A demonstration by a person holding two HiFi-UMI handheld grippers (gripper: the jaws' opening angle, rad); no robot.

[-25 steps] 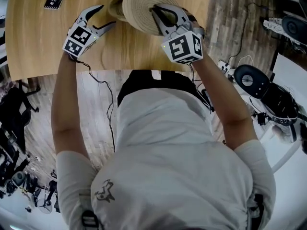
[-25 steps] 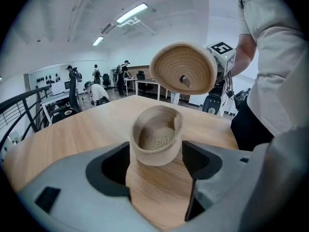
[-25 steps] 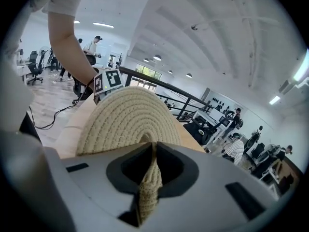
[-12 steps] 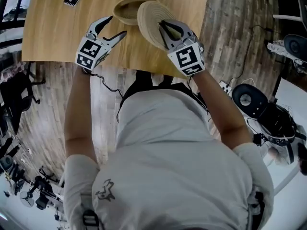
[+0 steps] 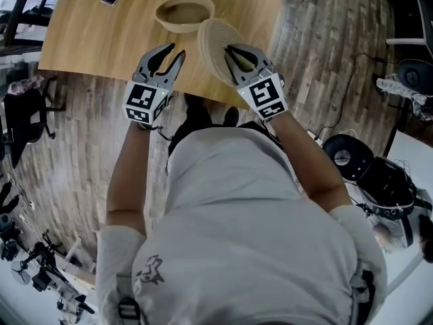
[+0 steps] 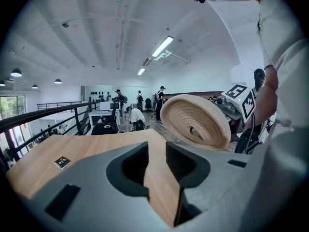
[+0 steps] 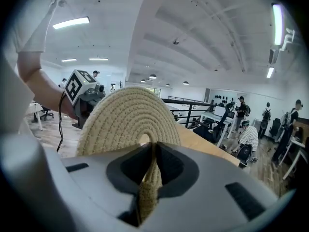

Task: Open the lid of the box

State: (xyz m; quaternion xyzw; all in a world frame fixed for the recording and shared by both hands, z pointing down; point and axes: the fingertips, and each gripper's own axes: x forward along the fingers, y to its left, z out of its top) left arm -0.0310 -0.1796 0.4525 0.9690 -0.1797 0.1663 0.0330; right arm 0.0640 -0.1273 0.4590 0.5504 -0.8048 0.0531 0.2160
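Rope lid (image 5: 214,42) is looking light and floppy; your right claw (image 5: 238,54) is pinching its rim between the pads, your left claw (image 5: 169,53) closing empty beside it

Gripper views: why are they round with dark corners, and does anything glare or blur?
Left gripper view: wide-angle lens bends the ceiling, corners black, strip light glares, lid sharp. Right gripper view: same bending, lid's near edge slightly soft. Head view: even light, floor curves.
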